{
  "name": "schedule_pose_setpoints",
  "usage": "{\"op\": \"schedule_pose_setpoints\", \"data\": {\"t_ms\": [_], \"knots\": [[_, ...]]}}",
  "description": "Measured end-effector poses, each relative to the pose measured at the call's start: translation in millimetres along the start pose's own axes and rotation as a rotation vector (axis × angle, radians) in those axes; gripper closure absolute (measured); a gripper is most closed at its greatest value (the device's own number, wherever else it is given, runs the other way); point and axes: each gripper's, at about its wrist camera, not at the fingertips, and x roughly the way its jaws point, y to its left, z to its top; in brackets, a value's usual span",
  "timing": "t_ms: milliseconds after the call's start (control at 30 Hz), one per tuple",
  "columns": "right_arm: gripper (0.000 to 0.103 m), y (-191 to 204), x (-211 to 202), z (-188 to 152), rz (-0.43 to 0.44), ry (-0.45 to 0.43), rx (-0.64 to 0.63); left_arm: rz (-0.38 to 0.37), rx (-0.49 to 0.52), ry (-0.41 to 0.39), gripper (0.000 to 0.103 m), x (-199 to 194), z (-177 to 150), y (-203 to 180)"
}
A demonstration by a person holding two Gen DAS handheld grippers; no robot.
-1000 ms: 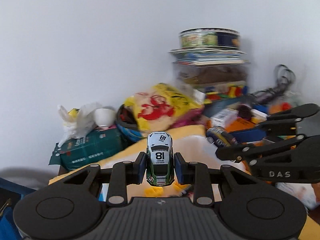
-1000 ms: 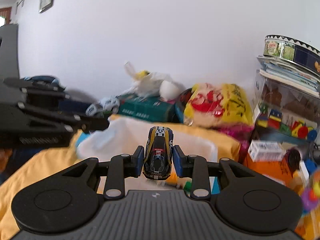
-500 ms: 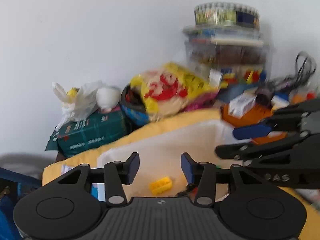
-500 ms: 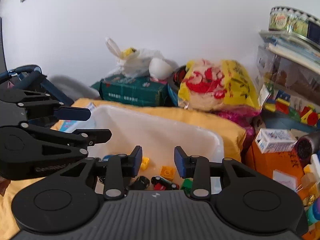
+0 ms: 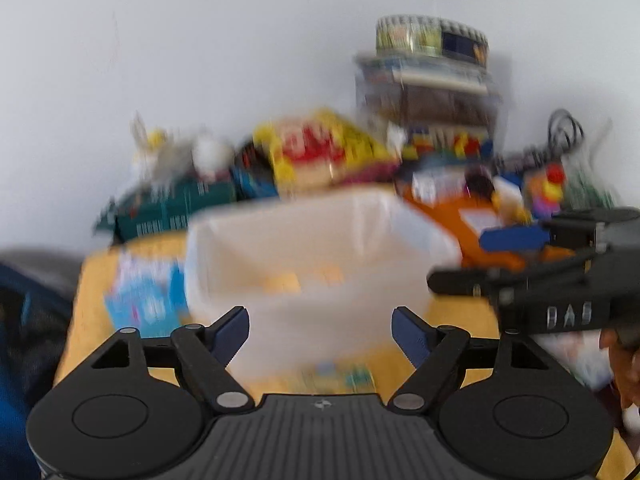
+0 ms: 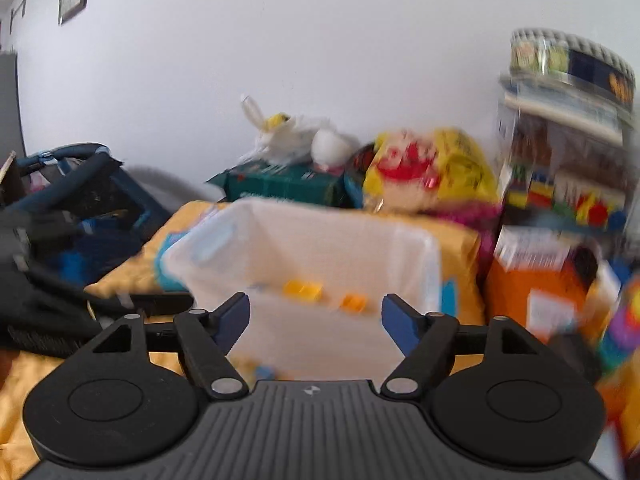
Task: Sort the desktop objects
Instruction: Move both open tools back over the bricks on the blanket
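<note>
A white plastic bin (image 5: 420,224) (image 6: 432,248) stands on the yellow cloth, with yellow and orange bricks (image 6: 304,290) on its floor. My left gripper (image 5: 320,332) hangs over the bin's near side, its jaws opening wide with nothing between them. My right gripper (image 6: 316,322) is also over the bin, jaws opening, empty. In the left wrist view the right gripper (image 5: 504,256) reaches in from the right. Both views are blurred, and neither toy car shows.
Behind the bin lie a green box (image 6: 280,184), a white bag (image 6: 288,136) and a yellow-red bag (image 6: 428,168). A stack of clear boxes under a round tin (image 6: 568,60) stands at right, an orange box (image 6: 536,296) beside it. A blue bag (image 6: 80,188) sits at left.
Both grippers let go of their toy cars, the white-green one and the black-yellow one, and their jaws spread wide. Both hands sank toward the bin.
</note>
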Motion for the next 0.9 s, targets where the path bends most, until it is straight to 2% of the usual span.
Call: {"op": "schedule_pose_setpoints", "data": {"t_ms": [100, 300, 433, 533, 633, 800, 900], "knots": [[0.026, 8, -3, -28, 0.038, 0.058, 0.033, -0.010, -0.004, 0.056, 0.021, -9, -34, -10], [0.026, 29, 10, -73, 0.028, 0.214, 0.058, -0.031, 0.000, 0.144, 0.024, -17, -82, -18], [0.026, 31, 10, -85, 0.003, 0.238, 0.098, -0.039, 0.027, 0.176, 0.024, -16, -88, -17], [0.026, 31, 9, -88, -0.057, 0.240, 0.103, -0.056, 0.023, 0.162, 0.024, -20, -89, -10], [0.026, 34, 6, -92, -0.096, 0.243, 0.108, -0.050, 0.037, 0.187, 0.024, -17, -94, -3], [0.026, 42, 3, -103, -0.145, 0.278, 0.123, -0.105, 0.031, 0.194, 0.024, -14, -97, 8], [0.025, 43, -2, -107, -0.162, 0.269, 0.142, -0.116, 0.045, 0.187, 0.024, -14, -99, 8]]}}
